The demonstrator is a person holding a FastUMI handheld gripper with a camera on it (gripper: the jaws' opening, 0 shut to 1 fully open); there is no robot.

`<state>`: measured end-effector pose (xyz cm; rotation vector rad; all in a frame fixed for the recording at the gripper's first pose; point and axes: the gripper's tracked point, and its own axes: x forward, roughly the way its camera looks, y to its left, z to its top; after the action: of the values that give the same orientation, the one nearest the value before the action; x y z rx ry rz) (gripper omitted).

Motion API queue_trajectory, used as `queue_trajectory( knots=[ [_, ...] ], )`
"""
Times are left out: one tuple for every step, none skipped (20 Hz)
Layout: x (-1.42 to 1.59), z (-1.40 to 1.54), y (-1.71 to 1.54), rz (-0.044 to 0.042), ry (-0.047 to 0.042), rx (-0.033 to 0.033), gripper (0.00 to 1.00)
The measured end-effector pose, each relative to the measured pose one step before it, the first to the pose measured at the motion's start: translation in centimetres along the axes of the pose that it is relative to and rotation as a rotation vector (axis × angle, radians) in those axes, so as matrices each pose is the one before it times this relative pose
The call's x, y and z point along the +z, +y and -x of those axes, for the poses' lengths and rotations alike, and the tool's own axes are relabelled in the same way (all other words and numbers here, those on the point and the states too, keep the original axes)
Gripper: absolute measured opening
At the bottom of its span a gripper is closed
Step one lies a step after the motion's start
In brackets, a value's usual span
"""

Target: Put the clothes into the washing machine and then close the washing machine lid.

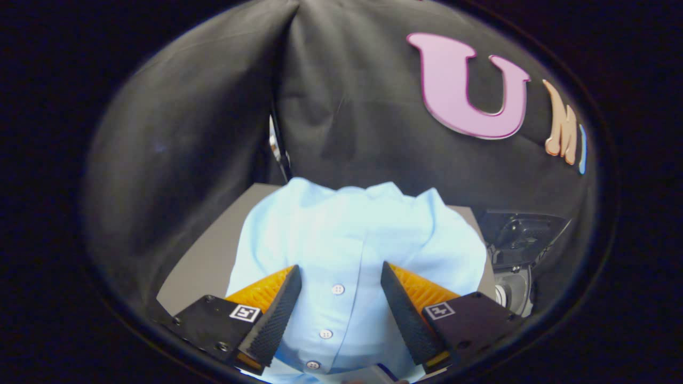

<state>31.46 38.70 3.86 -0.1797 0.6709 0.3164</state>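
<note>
The hand-held gripper [340,298] is positioned over a light blue buttoned shirt [352,240], which lies bunched on a grey tabletop [211,256] against the black cloth wall of the booth. The fingers stand well apart, one to either side of the shirt's button placket [336,290], with three buttons visible in the gap between them; neither finger appears to press on the fabric, though whether the tips touch the cloth beneath cannot be determined. The shirt's collar end lies beyond the fingers, toward the wall, and the garment spreads wider than the span of the fingers on both sides. To the right of the shirt, past the tabletop's edge, sits a dark piece of equipment with a pale round part below it [515,266] (its identity cannot be confirmed; it may belong to the washing machine or to the booth's fittings). Assessment: the step in hand is the first pick-up of the clothes, and nothing has yet gone into the machine. The next move, in my judgement, calls for lowering the fingers into the cloth and bringing them together on a fold thick enough to hold, since a thin, slack layer may slip free on lifting. The lid remains a later matter.
</note>
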Motion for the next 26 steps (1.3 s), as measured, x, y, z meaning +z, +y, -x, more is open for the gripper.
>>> queue_trajectory(
  knots=[
    [0.03, -0.188, 0.144, 0.02156, 0.00766, 0.02929, 0.96],
    [0.835, 0.408, 0.118, 0.01678, -0.02065, 0.02599, 0.92],
    [0.125, 0.127, 0.011, -0.00014, 0.00413, 0.01759, 0.77],
    [-0.256, -0.199, -0.042, 0.00252, 0.00158, 0.02903, 0.62],
    [0.16, 0.095, 0.325, -0.02037, -0.00918, 0.03702, 0.47],
    [-0.251, -0.178, 0.697, -0.01389, 0.00113, 0.05179, 0.32],
    [0.346, -0.121, 0.486, -0.02046, -0.00591, 0.06431, 0.26],
    [0.232, 0.365, 0.307, -0.0288, -0.027, 0.02021, 0.2],
    [0.329, 0.533, -0.059, -0.00611, -0.01649, 0.00026, 0.14],
    [0.235, 0.641, -0.048, 0.02501, -0.01191, -0.00497, 0.07],
    [0.326, 0.743, -0.22, 0.03816, -0.0079, -0.016, 0.08],
    [0.725, 0.663, -0.118, 0.04529, -0.03148, -0.00418, 0.08],
    [0.992, 0.819, -0.214, 0.04144, -0.03951, 0.00574, 0.08],
    [0.822, 0.605, -0.051, 0.0152, -0.03873, 0.00163, 0.08],
    [1.0, 0.818, -0.221, -0.00239, -0.0373, 0.00126, 0.08],
    [0.47, 1.432, -0.721, -0.00074, -0.01893, -0.00628, 0.08],
    [0.573, 1.205, -1.211, 0.00238, -0.01031, -0.02573, 0.07],
    [0.438, 0.901, -1.463, -0.00812, -0.01616, -0.02556, 0.07],
    [0.131, 0.643, -1.395, -0.01564, -0.00667, -0.01747, 0.07],
    [0.115, 0.787, -1.464, -0.01498, -0.00204, -0.02144, 0.07],
    [0.267, 0.933, -1.731, -0.01234, -0.00744, -0.0279, 0.07],
    [0.308, 0.742, -1.555, -0.01218, -0.00616, -0.02518, 0.08],
    [0.326, 0.795, -1.661, -0.01284, -0.00475, -0.02529, 0.07],
    [-0.02, 0.753, -1.84, -0.01563, 0.00053, -0.03303, 0.07],
    [0.057, 0.713, -1.782, -0.0108, 0.00336, -0.0244, 0.08],
    [0.147, 0.648, -1.66, -0.00051, -0.00191, -0.0255, 0.07]
  ],
)
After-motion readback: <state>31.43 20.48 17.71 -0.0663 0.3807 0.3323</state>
